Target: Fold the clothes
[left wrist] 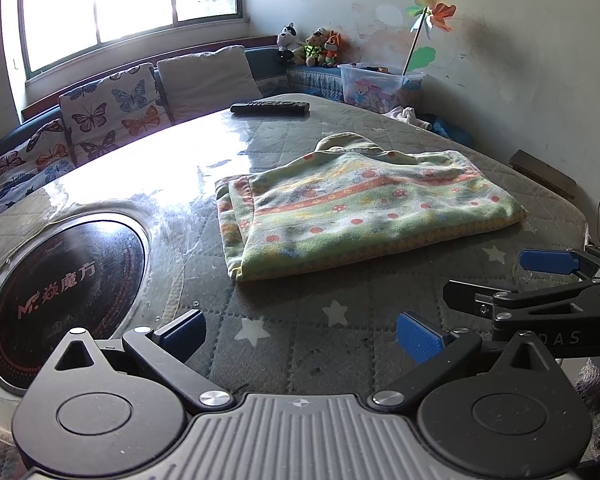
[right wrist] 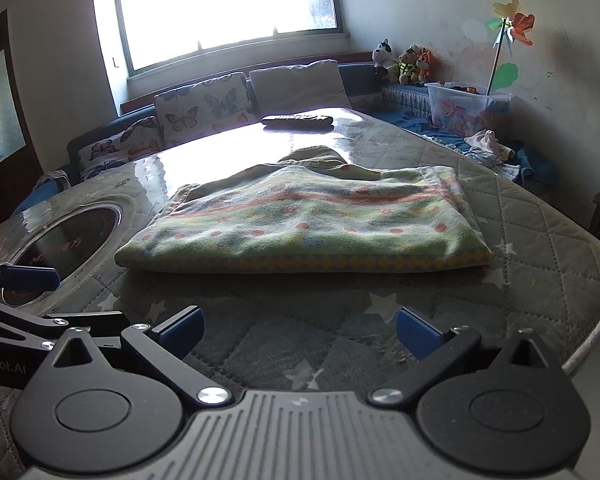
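The soft green fleece garment with orange dots [left wrist: 364, 208] lies folded flat on the quilted grey worktop [left wrist: 300, 344], at 12 o'clock from both tongs. Left tongs [left wrist: 300, 334] and right tongs [right wrist: 299, 333] are wide open, holding nothing. It looks light and floppy; grab a near corner.

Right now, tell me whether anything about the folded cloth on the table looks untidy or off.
The green patterned fleece garment lies folded flat on the quilted grey table cover, but a plain olive flap pokes out from its far edge, untucked. Both the left gripper and right gripper are open, clear of it.
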Demonstrator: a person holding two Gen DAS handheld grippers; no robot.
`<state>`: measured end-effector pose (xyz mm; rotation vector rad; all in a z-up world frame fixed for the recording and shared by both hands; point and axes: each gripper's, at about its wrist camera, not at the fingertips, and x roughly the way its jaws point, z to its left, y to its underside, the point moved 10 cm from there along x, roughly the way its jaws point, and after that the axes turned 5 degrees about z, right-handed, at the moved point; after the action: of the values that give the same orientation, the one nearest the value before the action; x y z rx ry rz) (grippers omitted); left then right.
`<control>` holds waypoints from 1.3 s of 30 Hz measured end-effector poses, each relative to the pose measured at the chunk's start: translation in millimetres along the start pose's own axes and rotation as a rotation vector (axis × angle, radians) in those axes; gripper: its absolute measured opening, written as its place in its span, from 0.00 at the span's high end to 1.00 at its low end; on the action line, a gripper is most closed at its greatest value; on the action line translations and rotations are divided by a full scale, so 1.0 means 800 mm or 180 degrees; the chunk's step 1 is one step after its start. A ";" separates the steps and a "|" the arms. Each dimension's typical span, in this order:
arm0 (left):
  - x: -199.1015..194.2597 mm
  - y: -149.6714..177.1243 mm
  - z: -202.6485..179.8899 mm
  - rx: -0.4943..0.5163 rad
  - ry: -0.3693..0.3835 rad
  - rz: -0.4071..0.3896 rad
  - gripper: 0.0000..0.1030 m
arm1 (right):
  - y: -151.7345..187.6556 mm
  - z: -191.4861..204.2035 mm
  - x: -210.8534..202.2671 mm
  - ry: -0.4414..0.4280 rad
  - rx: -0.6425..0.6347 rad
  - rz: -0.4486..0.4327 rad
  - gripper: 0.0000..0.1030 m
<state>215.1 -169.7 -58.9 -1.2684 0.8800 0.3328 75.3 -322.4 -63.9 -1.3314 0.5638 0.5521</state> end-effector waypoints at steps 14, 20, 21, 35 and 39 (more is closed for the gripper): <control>0.005 -0.006 -0.001 0.0042 0.0011 0.0001 0.00 | -0.005 0.001 0.005 0.0016 0.0006 0.0007 0.00; 0.007 -0.011 0.000 0.0061 0.0007 0.0000 0.00 | -0.008 0.000 0.007 0.0024 0.0021 0.0014 0.00; 0.008 -0.012 0.001 0.0061 0.0007 0.0003 0.00 | -0.008 0.000 0.007 0.0025 0.0021 0.0016 0.00; 0.014 -0.019 0.004 0.0085 0.0011 0.0008 0.00 | -0.015 -0.001 0.014 0.0032 0.0031 0.0028 0.00; 0.016 -0.021 0.006 0.0085 0.0012 0.0012 0.00 | -0.017 -0.001 0.017 0.0034 0.0031 0.0035 0.00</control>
<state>236.0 -173.7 -56.9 -1.2432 0.8876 0.3209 94.4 -324.4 -63.5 -1.3234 0.5822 0.5508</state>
